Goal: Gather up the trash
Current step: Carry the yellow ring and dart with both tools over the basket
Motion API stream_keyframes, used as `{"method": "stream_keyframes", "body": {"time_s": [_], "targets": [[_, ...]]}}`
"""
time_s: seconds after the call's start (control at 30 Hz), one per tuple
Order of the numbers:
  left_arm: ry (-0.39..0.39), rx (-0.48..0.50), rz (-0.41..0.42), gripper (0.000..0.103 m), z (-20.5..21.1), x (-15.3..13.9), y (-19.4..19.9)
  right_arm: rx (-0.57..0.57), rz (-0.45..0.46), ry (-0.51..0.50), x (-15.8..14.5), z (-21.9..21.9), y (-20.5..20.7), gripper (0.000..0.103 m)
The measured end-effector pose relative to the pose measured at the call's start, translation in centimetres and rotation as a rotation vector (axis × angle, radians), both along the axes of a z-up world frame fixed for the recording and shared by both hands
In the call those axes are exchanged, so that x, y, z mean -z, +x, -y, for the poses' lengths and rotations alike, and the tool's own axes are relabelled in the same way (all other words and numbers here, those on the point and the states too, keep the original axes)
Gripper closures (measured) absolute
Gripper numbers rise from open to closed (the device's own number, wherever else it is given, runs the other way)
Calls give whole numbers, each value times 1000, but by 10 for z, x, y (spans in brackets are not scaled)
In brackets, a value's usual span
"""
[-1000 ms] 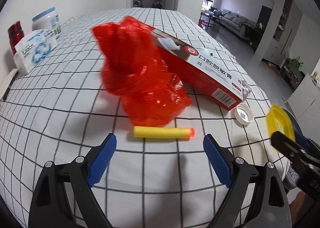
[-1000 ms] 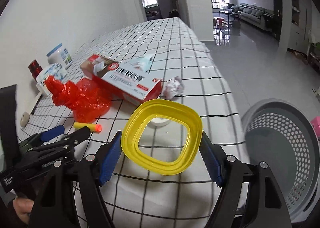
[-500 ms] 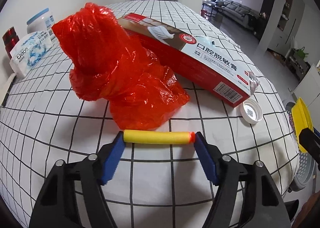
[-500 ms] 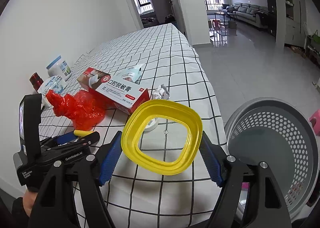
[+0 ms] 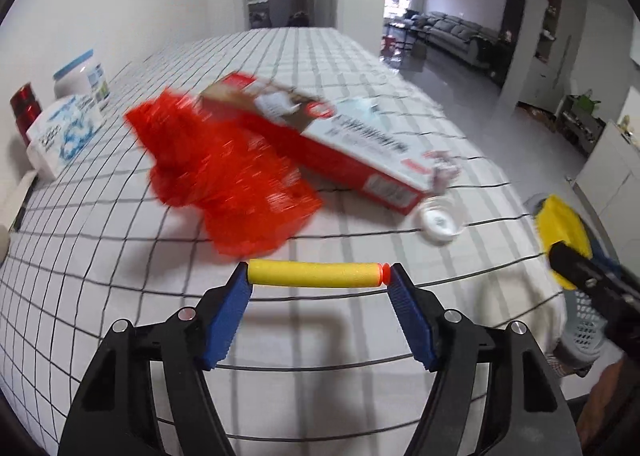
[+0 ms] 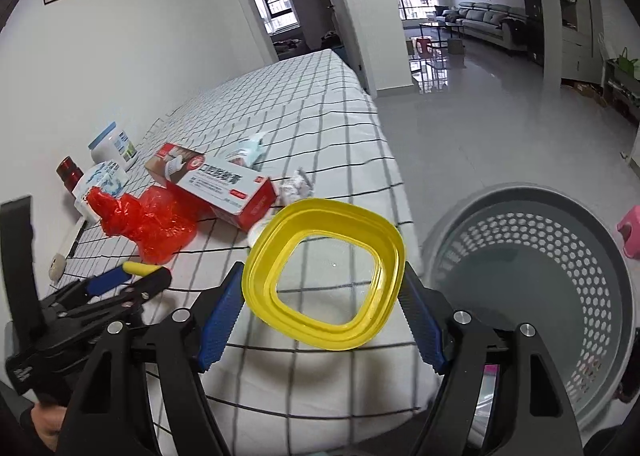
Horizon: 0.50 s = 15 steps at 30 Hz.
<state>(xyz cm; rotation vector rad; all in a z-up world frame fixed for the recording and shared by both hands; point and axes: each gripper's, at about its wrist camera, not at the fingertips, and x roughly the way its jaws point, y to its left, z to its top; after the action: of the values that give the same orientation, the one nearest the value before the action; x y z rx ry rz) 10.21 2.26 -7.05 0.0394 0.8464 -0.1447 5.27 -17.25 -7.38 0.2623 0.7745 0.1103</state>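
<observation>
Your left gripper (image 5: 319, 276) pinches the yellow foam dart (image 5: 316, 274) end to end, lifted just above the checked cloth (image 5: 120, 316); it is light and squashy, so squeeze gently. Your right gripper (image 6: 322, 298) clamps the stiff yellow frame (image 6: 324, 278) across its sides beside the grey basket (image 6: 560, 280)

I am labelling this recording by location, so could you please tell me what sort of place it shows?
Most likely a lived-in flat: a sofa in an open living room behind, glossy tiled floor, and a table in a checked cloth against the wall.
</observation>
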Motion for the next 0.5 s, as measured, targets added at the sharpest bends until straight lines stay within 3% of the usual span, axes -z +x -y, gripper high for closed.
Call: {"method": "stream_keyframes", "body": {"time_s": [0.27, 0.5], "targets": [[-29, 180, 46, 35, 78, -18, -7, 135, -5, -11, 6, 62, -29, 31], [-44, 323, 8, 35, 154, -8, -8, 280, -45, -18, 22, 128, -55, 31]]}}
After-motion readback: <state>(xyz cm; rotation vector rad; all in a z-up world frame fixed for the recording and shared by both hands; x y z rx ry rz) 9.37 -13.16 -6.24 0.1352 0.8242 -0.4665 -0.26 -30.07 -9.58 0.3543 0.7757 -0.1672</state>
